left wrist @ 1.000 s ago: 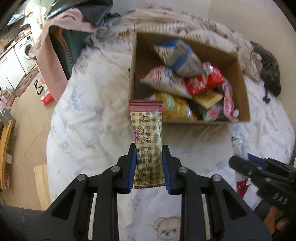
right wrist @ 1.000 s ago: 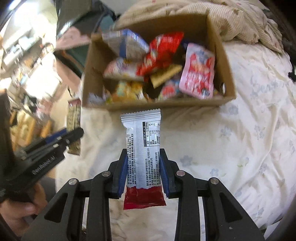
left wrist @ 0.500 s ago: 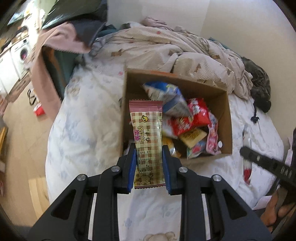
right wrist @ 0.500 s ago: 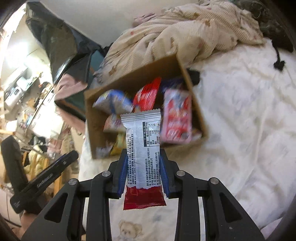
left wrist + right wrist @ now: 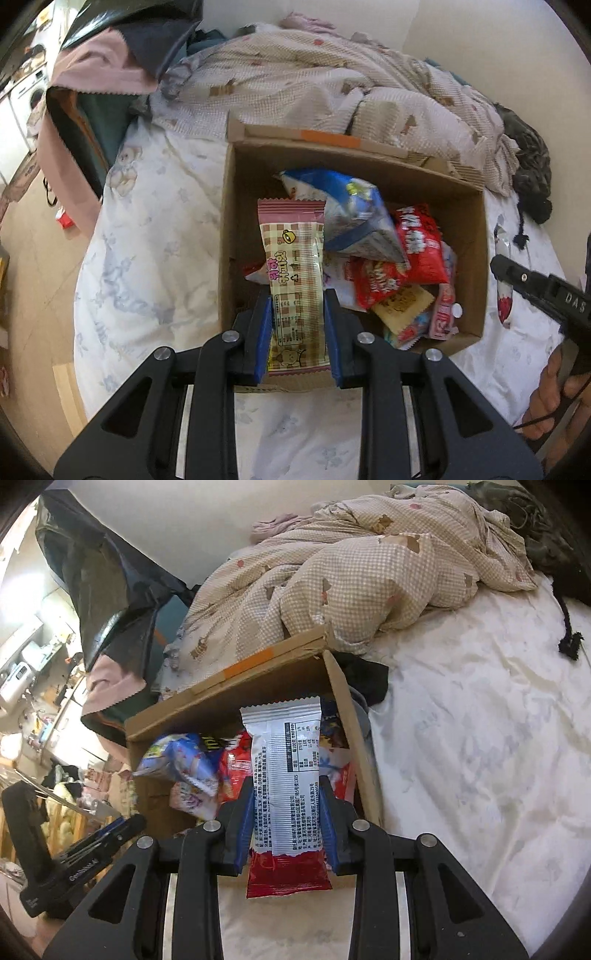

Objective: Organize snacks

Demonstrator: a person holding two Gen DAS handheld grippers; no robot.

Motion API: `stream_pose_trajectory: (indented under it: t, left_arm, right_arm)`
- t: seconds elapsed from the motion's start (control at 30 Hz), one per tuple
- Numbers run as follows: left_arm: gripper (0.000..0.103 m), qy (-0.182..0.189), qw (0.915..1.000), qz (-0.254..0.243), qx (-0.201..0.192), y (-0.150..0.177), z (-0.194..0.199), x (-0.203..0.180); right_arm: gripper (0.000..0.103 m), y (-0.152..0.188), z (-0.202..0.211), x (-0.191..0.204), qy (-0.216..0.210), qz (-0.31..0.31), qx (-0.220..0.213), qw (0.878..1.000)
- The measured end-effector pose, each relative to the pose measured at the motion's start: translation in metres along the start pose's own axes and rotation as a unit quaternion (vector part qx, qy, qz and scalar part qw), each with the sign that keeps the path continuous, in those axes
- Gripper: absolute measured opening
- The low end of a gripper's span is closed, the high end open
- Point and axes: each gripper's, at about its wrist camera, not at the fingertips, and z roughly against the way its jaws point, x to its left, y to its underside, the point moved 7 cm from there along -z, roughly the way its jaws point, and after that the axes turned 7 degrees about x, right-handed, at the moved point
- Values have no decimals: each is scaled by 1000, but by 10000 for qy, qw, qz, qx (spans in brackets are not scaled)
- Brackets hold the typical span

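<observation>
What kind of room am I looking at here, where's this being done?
Most likely a bedroom in a home. The cardboard box of snacks sits on a bed with a bear-print sheet, a rumpled checked quilt is bunched behind it, and a washing machine shows in a room beyond.

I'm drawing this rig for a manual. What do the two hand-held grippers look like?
Both, left hand-held gripper and right hand-held gripper, are black angular frames with cut-out slots, silver round bolts and blue pads inside the fingers. White lettering marks their sides. No sleeve or cable shows clearly.
</observation>
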Motion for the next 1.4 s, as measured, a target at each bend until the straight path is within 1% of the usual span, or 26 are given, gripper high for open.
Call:
stream_pose_trajectory:
  t: [0.07, 0.2, 0.27, 0.3, 0.4, 0.43, 0.47, 0.5, 0.53, 0.57, 0.6, 0.63, 0.67, 0.73, 0.83, 0.9, 0.97, 1.03, 1.1, 1.23, 1.4]
  left_arm:
    - [23, 142, 9998, 107, 91, 0, -5, 0]
    - [23, 18, 9999, -97, 46, -1, -9, -5]
    - [23, 4, 10000, -90, 28, -3, -10, -5]
    - [23, 3, 10000, -65, 25, -4, -10, -5]
    - [23, 19, 10000, -8, 14, -5, -11, -4]
    - [24, 99, 10000, 5, -5, -5, -11, -5]
    - [32, 301, 9995, 22, -47, -6, -8, -7]
    - [49, 364, 9993, 35, -63, -6, -7, -9]
    - [59, 387, 9992, 66, -105, -7, -4, -9]
    - [76, 356, 9991, 100, -182, -7, 0, -9]
    - [84, 311, 9989, 133, -315, -7, 6, -9]
    - [85, 303, 9986, 130, -422, -7, 11, -9]
    - [86, 302, 9983, 104, -496, -7, 15, -10]
    - [86, 260, 9978, 5, -616, -8, 24, -11]
    - [86, 132, 9953, -178, -943, -9, 43, -13]
    - [86, -37, 9929, -221, -1165, -9, 57, -12]
    - [86, -227, 9897, -320, -1376, -7, 73, -13]
    - [86, -310, 9871, -481, -1497, -3, 86, -15]
    - [86, -266, 9855, -604, -1564, 6, 100, -16]
    - [86, -79, 9840, -593, -1678, 25, 123, -12]
    - [86, -393, 9820, -643, -1732, 47, 141, -4]
  right_arm:
    - [33, 2, -9, -1, 27, -47, 90, 9999]
    - [33, 0, -19, -1, 119, -69, 153, 9998]
    - [34, -2, -20, 0, 129, -66, 149, 9998]
    - [34, -2, -20, 0, 111, -80, 146, 9998]
    - [37, -6, -15, 2, -182, -205, -15, 9996]
    - [42, -7, -11, 3, -311, -244, -96, 9992]
    - [60, -8, -8, 5, -357, -228, -176, 9989]
    - [71, -10, -3, 7, -330, -187, -301, 9988]
    - [90, -11, 4, 9, -245, -127, -514, 9983]
    - [97, -13, 10, 11, -227, -83, -654, 9976]
    - [97, -14, 16, 14, -233, -8, -773, 9967]
    - [98, -15, 17, 17, -251, 47, -764, 9967]
    - [98, -14, 19, 19, -281, 102, -753, 9967]
    - [99, -14, 26, 25, -347, 184, -873, 9954]
    - [99, -10, 35, 36, -394, 349, -964, 9939]
    - [101, -6, 42, 42, -411, 438, -1032, 9928]
    - [103, 3, 53, 49, -264, 581, -1114, 9917]
    - [103, 10, 65, 54, -151, 722, -1241, 9895]
    - [103, 17, 75, 58, -74, 840, -1353, 9872]
    - [103, 32, 95, 63, 139, 1060, -1556, 9820]
    - [103, 57, 107, 61, 146, 960, -1476, 9843]
